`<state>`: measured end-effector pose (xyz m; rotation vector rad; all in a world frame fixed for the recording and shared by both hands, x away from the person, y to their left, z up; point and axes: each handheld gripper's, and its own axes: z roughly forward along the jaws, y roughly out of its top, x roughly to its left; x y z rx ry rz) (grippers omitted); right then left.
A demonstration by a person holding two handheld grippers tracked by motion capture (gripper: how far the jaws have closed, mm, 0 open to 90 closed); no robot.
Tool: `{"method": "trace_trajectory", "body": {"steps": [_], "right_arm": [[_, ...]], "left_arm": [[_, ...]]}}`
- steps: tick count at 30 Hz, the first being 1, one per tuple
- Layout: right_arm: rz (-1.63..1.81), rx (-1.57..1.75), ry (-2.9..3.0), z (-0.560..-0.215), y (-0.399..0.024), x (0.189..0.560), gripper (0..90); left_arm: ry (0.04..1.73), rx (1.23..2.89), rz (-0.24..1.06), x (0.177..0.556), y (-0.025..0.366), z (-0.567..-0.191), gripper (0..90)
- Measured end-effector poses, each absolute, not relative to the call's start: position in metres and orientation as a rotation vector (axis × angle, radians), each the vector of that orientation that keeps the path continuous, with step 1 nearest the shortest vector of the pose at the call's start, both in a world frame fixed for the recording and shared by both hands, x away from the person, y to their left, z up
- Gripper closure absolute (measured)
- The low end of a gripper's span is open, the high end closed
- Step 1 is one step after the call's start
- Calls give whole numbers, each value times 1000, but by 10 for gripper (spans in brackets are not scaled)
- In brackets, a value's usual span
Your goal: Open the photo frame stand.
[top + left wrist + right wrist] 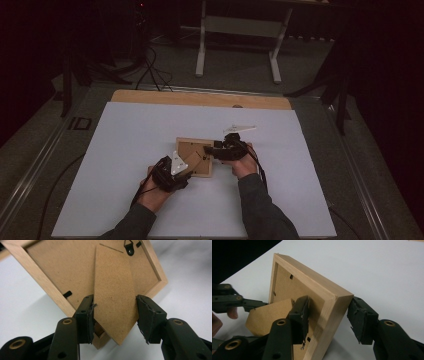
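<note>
Your left gripper (113, 312) has its jaws spread to either side of the fibreboard stand flap (113, 290) on the back of the picture frame (50, 272); one pad seems to brush the flap's edge, the other stands just clear, so nothing is clamped. Your right gripper (328, 315) straddles a corner of the frame's wooden rim: one jaw lies on the backing inside the rim, the other sits just off the outer face. Whether that inner pad truly presses, you can't quite tell from this angle.

The frame lies face down near the middle of the white table (125, 140), one corner tipped up between your hands.

The risks: with neither grip firm, the frame could slide or drop flat if you lift now. Close the left jaws crookedly and the thin flap may bend or tear at its hinge. Pull the flap hard while the right side is loose and the whole frame will swing round with it.

No container is on the table, so nothing is stored or spilled.
</note>
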<state>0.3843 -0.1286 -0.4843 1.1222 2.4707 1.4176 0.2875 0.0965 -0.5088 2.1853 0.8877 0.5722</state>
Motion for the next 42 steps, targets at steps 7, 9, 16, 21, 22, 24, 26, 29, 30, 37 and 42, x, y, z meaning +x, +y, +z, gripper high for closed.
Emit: {"method": "trace_trajectory", "body": {"steps": [7,9,16,21,22,24,26,29,30,37,42], "right_arm": [[1409,1092,2472,-482,-128,382,522],[1403,1087,2472,-482,-128,382,523],[1402,1045,2472,-480,-128,379,533],[1406,1018,2467,-477,-129,375,549],[1402,1009,2460,-476,-129,374,555],[1401,997,2455,-475,-129,374,561],[1400,986,2450,-474,-128,373,564],[1391,951,2432,-472,-126,370,573],[1393,943,2423,-471,-126,369,579],[1356,861,2388,-467,-120,362,595],[1352,852,2389,-467,-120,361,594]], "left_arm": [[936,2156,438,291,102,-506,554],[946,2145,398,293,105,-505,563],[960,2133,338,295,107,-504,584],[968,2138,341,295,108,-505,604],[969,2137,349,295,108,-505,607],[971,2142,363,295,108,-505,610],[973,2141,364,296,108,-505,612],[981,2141,395,296,108,-505,615],[989,2135,402,296,109,-505,618],[1032,2099,379,303,114,-508,647],[1052,2096,381,306,114,-510,663]]}}
